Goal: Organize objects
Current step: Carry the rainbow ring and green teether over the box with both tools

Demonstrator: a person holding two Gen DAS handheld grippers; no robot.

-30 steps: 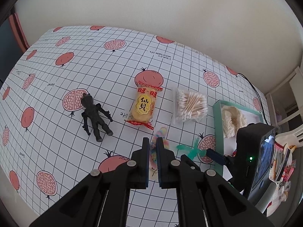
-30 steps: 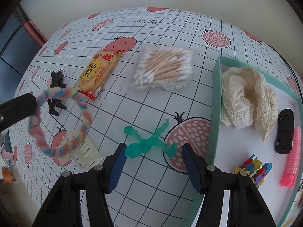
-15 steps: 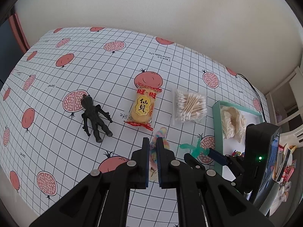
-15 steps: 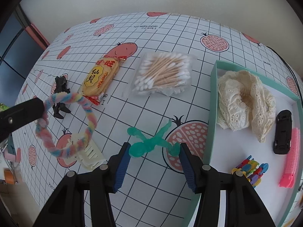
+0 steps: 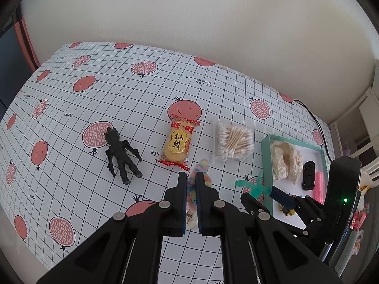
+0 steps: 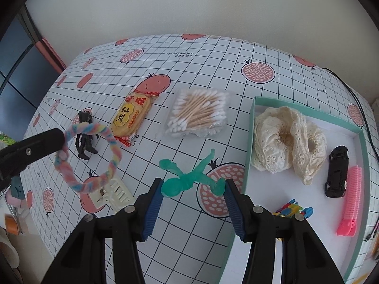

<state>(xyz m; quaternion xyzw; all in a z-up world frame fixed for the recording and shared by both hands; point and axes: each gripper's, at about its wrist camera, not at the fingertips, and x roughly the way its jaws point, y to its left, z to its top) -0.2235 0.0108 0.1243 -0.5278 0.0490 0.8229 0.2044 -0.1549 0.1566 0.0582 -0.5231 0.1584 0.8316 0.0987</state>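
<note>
The left gripper (image 5: pixel 190 184) has its jaws almost closed on a pastel twisted ring (image 6: pixel 90 156) of fuzzy pink, blue and yellow strands. In the right wrist view the ring hangs in the air from the tip of the left gripper (image 6: pixel 60 139), above the desk (image 5: pixel 71 165), and it is lifted over a cream hair claw clip (image 6: pixel 113 194) that lies on the desk below it.

The right gripper (image 6: pixel 193 187) has its jaws wide open and holds nothing. Between them, on the desk, lies a translucent green figure (image 6: pixel 189 177) with arms and legs spread. It lies partly on a printed pomegranate, just beside the left wall of a teal tray (image 6: pixel 251 142).

Inside the tray there are a cream lace fabric piece (image 6: pixel 286 139), a black toy car (image 6: pixel 337 171), a pink comb-like clip (image 6: pixel 351 201) along the right wall, and a small group of colourful plastic pieces (image 6: pixel 292 210) at the near side, partly hidden behind the right gripper.

Further away on the desk, a clear bag of cotton swabs (image 6: pixel 199 113) lies near the tray. To its left there is a yellow snack packet (image 6: pixel 131 118) with red ends and black characters. A black toy figure (image 5: pixel 120 152) lies on its back to the left of the packet, well apart from the tray. The desk has a white cover with a black grid and pink pomegranates.
</note>
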